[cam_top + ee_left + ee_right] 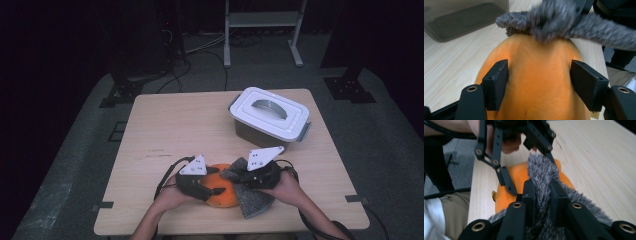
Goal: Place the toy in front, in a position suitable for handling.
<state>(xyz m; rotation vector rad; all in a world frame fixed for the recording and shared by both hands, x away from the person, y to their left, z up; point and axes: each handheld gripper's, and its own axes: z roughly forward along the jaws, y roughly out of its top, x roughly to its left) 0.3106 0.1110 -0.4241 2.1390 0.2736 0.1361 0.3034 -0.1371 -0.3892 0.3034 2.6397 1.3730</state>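
A round orange soft thing (223,194) lies near the table's front edge. My left gripper (216,181) holds it: its two black jaws press into the thing's sides (536,75). A grey furry cloth (253,201) lies at its right, with one end draped over the orange thing's top (564,22). My right gripper (542,192) is shut on a fold of that grey fur (541,170), which it pinches between its jaws. In the right gripper view, the left gripper (531,172) straddles the orange thing (517,177) straight ahead.
A grey storage box (270,114) with a white clip-on lid and a handle stands at the table's back right. The wooden table (175,125) is bare at left and in the middle. Dark stands and cables sit on the floor beyond it.
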